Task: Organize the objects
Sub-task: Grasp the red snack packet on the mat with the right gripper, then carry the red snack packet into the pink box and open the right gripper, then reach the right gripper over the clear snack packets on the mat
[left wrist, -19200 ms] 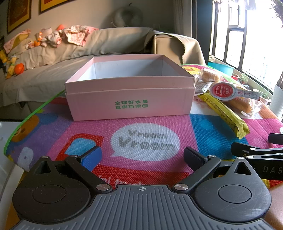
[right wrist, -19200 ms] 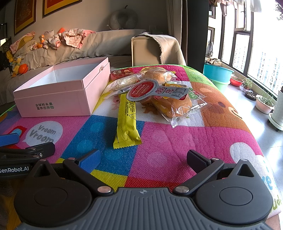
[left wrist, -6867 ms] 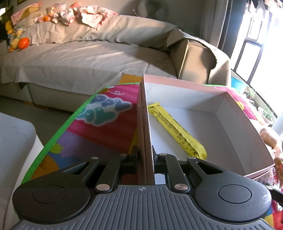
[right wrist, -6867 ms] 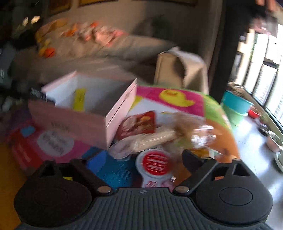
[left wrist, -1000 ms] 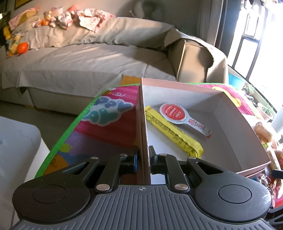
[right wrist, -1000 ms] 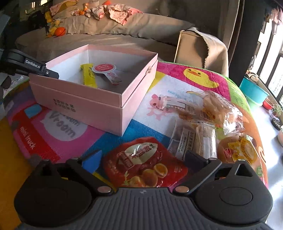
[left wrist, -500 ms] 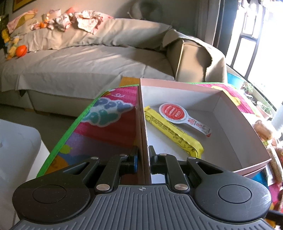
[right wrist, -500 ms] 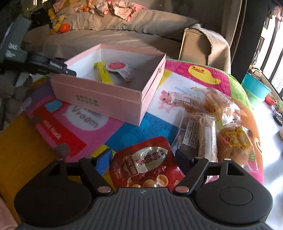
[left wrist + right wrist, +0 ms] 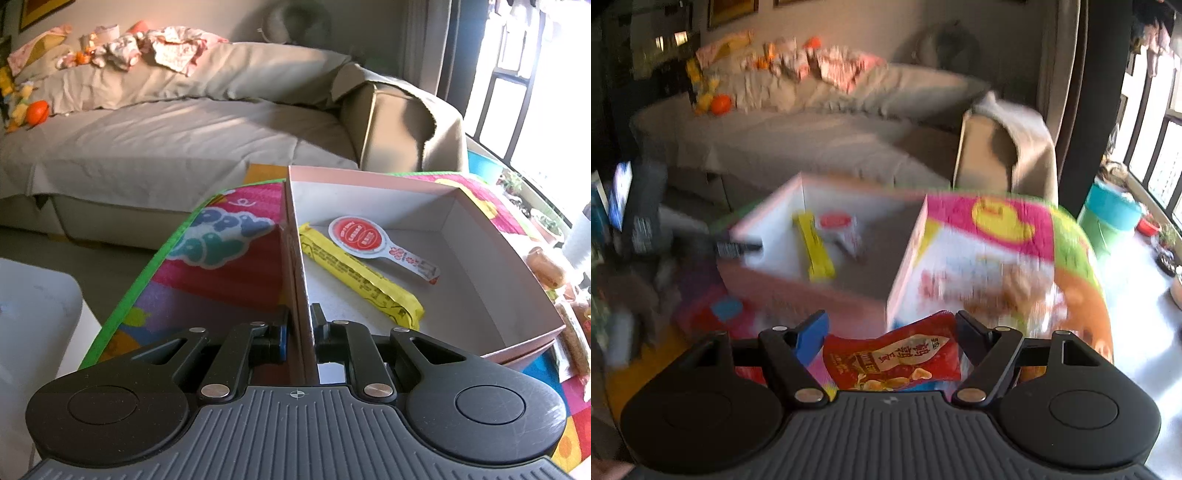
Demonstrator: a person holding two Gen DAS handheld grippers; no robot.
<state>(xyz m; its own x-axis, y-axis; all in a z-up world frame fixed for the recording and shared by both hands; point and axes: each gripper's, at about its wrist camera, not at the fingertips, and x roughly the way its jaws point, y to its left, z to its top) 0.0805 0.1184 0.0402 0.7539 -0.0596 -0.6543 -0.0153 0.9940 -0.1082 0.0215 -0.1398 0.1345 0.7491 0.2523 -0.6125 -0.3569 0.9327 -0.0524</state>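
My left gripper (image 9: 299, 321) is shut on the near left wall of the open pink box (image 9: 369, 179), one finger on each side of the wall. Inside the box lie a yellow snack bar (image 9: 354, 273) and a red round-headed packet (image 9: 356, 234). In the blurred right wrist view my right gripper (image 9: 890, 321) grips a red snack bag (image 9: 897, 360), jaws still closing on it. The bag hangs clear above the mat, near the box's (image 9: 908, 243) front corner. The yellow bar (image 9: 814, 247) and the packet (image 9: 838, 221) show inside.
The box stands on a colourful play mat (image 9: 221, 266) with a green edge. Several bread and snack packets (image 9: 1015, 284) lie on the mat right of the box. A grey-covered sofa (image 9: 166, 140) runs behind, and a teal basin (image 9: 1112, 214) sits on the floor at right.
The right gripper's jaws narrowed onto the red snack bag and lifted it off the mat, the view rising. The left gripper kept its hold on the box wall.
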